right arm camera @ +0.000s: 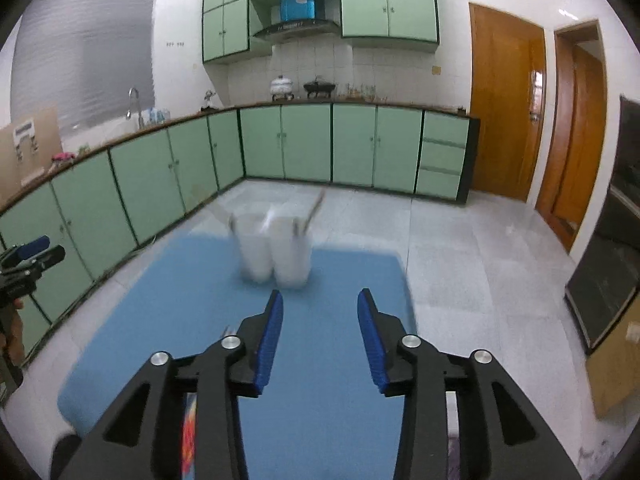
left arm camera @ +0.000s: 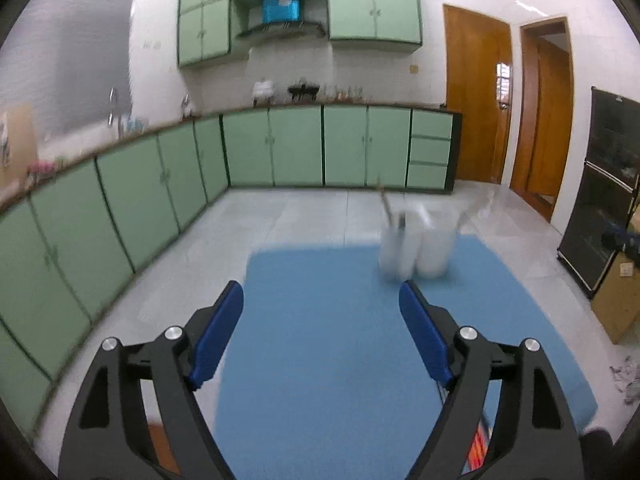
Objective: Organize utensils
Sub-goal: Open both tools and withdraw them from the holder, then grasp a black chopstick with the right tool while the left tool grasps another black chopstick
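Two white holder cups [right arm camera: 276, 254] stood side by side, touching, at the far end of a blue mat [right arm camera: 328, 360]. Thin utensils [right arm camera: 314, 208] stuck out of both — the blur made an exact count impossible, though at least one slanted stick showed in each cup.

Two grippers were in play. The left gripper [left arm camera: 321, 300] had its blue-padded fingers [left arm camera: 218, 332] spread wide with nothing between them. The right gripper [right arm camera: 320, 308] stood open more narrowly, likewise holding nothing. Both hovered above the mat, short of the cups.

The left wrist view placed the cups [left arm camera: 416, 248] ahead and to the right of its fingers, and showed a dark glass-fronted cabinet [left arm camera: 604, 200] against the right wall. Only the right wrist view caught the left gripper from outside, at the far left edge [right arm camera: 28, 260], with a little of the hand holding it.

The mat lay on a pale tiled surface [right arm camera: 460, 248]. Beyond it ran an L of green base cabinets [right arm camera: 304, 144], green wall cabinets [right arm camera: 384, 4], and two wooden doors [right arm camera: 504, 100].
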`<state>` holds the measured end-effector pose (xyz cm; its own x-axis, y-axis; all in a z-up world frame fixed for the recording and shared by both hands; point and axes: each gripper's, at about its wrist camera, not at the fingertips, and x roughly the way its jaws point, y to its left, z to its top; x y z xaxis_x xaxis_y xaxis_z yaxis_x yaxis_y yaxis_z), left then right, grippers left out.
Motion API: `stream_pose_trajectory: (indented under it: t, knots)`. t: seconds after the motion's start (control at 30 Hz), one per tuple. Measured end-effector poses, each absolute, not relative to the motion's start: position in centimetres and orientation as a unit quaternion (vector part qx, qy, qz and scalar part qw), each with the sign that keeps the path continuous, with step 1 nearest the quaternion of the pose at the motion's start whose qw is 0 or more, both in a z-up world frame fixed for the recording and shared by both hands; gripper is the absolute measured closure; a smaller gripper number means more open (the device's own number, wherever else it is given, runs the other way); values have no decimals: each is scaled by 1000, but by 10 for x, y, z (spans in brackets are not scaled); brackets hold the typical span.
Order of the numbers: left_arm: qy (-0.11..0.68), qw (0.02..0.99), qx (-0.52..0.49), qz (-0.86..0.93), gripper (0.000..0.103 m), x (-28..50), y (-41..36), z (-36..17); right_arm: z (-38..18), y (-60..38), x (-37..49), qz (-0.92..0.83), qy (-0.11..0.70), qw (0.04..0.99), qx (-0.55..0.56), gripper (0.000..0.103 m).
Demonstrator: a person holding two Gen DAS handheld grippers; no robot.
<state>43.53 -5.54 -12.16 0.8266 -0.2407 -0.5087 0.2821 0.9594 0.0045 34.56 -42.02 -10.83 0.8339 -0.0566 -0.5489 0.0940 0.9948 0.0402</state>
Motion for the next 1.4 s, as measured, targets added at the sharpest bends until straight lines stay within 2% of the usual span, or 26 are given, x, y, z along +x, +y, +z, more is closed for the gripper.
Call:
stream_pose_trajectory:
  t: [0.2, 0.37, 0.6, 1.2, 1.23, 1.27, 1.33, 1.4]
  knots:
    - [309, 942, 19, -131, 25, 368, -28, -202, -219, -366, 279, -27, 336, 941, 19, 63]
    - [328, 933, 17, -145, 25, 340, -34, -237, -266, -326, 264, -14, 356, 934, -12, 63]
    - [337, 931, 11, -142, 25, 335, -42, -253, -288, -291, 275, 7, 355, 934, -35, 63]
    - [352, 925, 5, -144, 25, 342, -47, -267, -297, -278, 308, -2, 314, 949, -24, 64]
    - [353, 925, 7, -145, 25, 342, -49, -268, -297, -278, 309, 0, 314, 949, -25, 66]
    - [353, 924, 8, -146, 25, 342, -50, -269, -297, -280, 311, 0, 316, 949, -25, 78]
    - [355, 923, 11, -148, 25, 343, -54, -272, -297, -285, 312, -7, 319, 947, -26, 96]
    - [358, 921, 14, -152, 25, 345, -61, -276, -296, -294, 312, -15, 320, 947, -20, 96]
